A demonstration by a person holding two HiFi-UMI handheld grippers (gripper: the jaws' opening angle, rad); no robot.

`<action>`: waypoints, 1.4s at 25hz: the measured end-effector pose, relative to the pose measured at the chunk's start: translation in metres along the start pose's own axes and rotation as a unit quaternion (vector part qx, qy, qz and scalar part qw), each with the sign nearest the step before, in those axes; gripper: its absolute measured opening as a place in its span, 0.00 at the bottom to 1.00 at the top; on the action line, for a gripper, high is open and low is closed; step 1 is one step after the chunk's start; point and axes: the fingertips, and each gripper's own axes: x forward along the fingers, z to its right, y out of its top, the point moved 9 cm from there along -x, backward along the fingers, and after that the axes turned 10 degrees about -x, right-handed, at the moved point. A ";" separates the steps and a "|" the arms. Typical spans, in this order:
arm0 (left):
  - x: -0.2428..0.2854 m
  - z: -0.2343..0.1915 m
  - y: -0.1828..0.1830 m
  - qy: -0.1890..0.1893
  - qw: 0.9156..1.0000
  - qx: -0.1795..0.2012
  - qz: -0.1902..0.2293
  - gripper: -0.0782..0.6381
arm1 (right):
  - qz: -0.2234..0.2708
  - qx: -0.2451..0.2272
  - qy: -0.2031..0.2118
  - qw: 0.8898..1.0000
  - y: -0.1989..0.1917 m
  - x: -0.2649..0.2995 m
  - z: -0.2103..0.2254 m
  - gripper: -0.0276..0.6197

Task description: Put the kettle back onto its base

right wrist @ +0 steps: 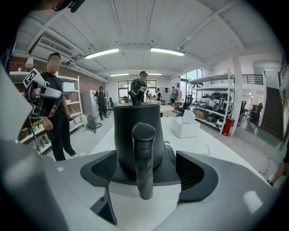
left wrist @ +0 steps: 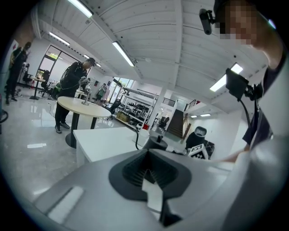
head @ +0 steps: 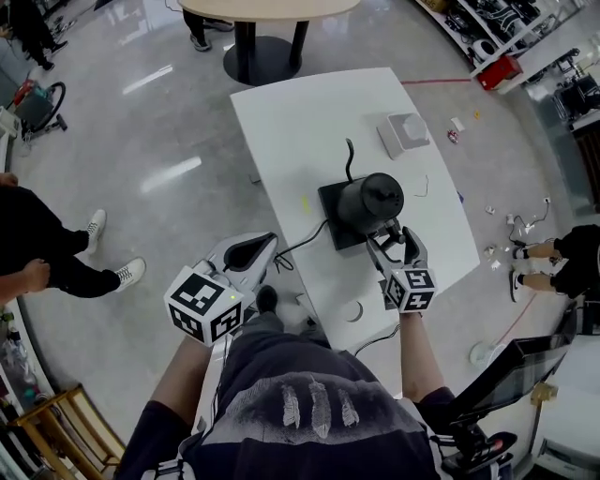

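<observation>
Kettle [head: 370, 199] of matte black stands upright on its square black base [head: 330, 201], about in the middle of the white counter [head: 291, 122]. Its thin curved spout [head: 350, 157] points to the far side and its handle [right wrist: 143, 158] is turned toward me.

My right claw [head: 395, 246] is released. In the right gripper view I see its two jaws wide apart, one on each side of the handle. The handle is between them, but the pads do not touch it. From the head view this claw sits just beside the near edge of the base, low over the counter.

My left claw [head: 262, 246] is clenched with nothing inside: in the left gripper view the jaws meet in the middle. It hangs beside the left edge of the counter, well apart from the kettle.

A black cord [head: 302, 246] runs from the base toward the near left edge of the counter. Farther back on the counter there is a white box [head: 403, 131], apart from the kettle. A round table [head: 272, 9] stands beyond the counter, and a person in dark clothes [head: 37, 248] stands on the floor at the left
</observation>
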 end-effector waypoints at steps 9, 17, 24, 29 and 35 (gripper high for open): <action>0.007 -0.009 0.006 -0.028 1.000 -0.004 -0.008 0.11 | 0.019 -0.016 -0.013 1.000 0.035 -0.021 -0.005 0.69; 0.025 0.001 0.006 -0.043 0.999 0.007 -0.020 0.11 | 0.060 0.004 0.004 0.998 0.056 -0.053 -0.008 0.66; 0.016 0.031 0.003 -0.006 0.999 0.036 -0.024 0.11 | 0.109 0.038 0.034 0.993 0.050 -0.077 -0.002 0.05; 0.005 0.071 -0.016 0.026 0.997 0.064 -0.029 0.11 | 0.133 0.051 0.083 0.986 0.030 -0.101 -0.013 0.05; 0.018 0.122 -0.051 0.034 0.994 0.094 -0.040 0.11 | 0.200 0.063 0.126 0.970 0.015 -0.142 0.003 0.05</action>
